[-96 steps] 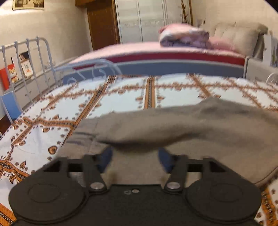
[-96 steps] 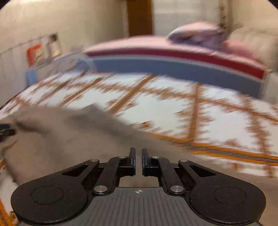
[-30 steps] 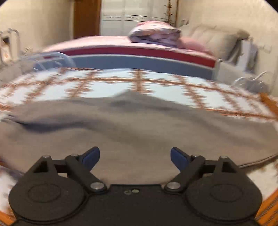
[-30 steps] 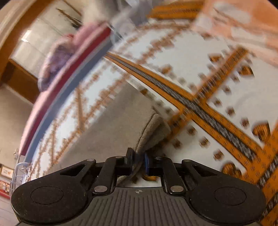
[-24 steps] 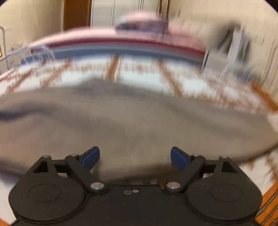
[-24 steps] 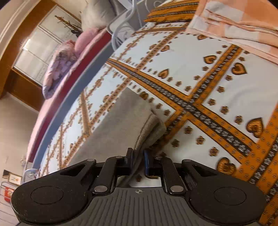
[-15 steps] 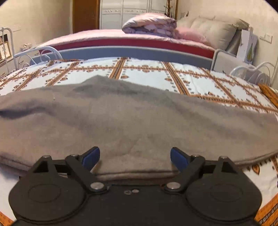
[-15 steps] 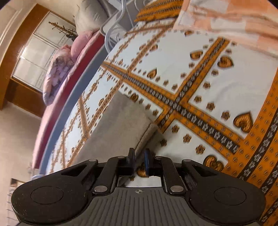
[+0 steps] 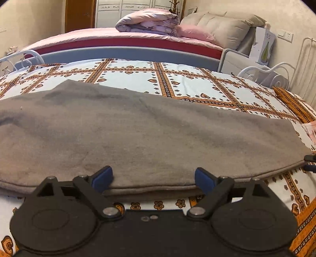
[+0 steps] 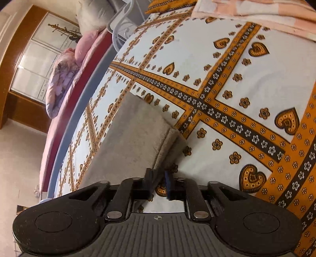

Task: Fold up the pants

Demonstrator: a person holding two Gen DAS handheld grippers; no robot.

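Now the gray pants [image 9: 150, 126] lie stretched out flat across the patterned bedspread [image 9: 197, 85], doubled leg over leg, with the long stitched edge running along the side nearest the person. The left hand-held gripper [image 9: 153, 177] sits low at that near edge, its blue-tipped fingers [image 9: 102, 176] spread wide, nothing between them; the cloth edge lies just ahead of the tips.

Over at the far right end, the right hand-held gripper [image 10: 158, 177] is turned on its side, and its fingers are nearly together, with a narrow slot between them. The thick hem corner of the pants [image 10: 167, 146] lies right at those tips. Whether the cloth is in the pinch or just free of it, I can't tell from this angle; the gap looks to show bedspread [image 10: 246, 79] through it. From the left camera you can just catch the right tips [image 9: 310, 158] touching the end of the garment.

So my read: the lengthwise fold is laid down, and the step in hand is taking hold of the end for the crosswise fold. Next, I'd say, the right needs a firm bite on both layers of that hem, the left needs to close on the near edge or pin the middle, and the end gets carried across toward the other end. A peach checked cloth [image 10: 256, 11] lies well apart at the bed's far corner.
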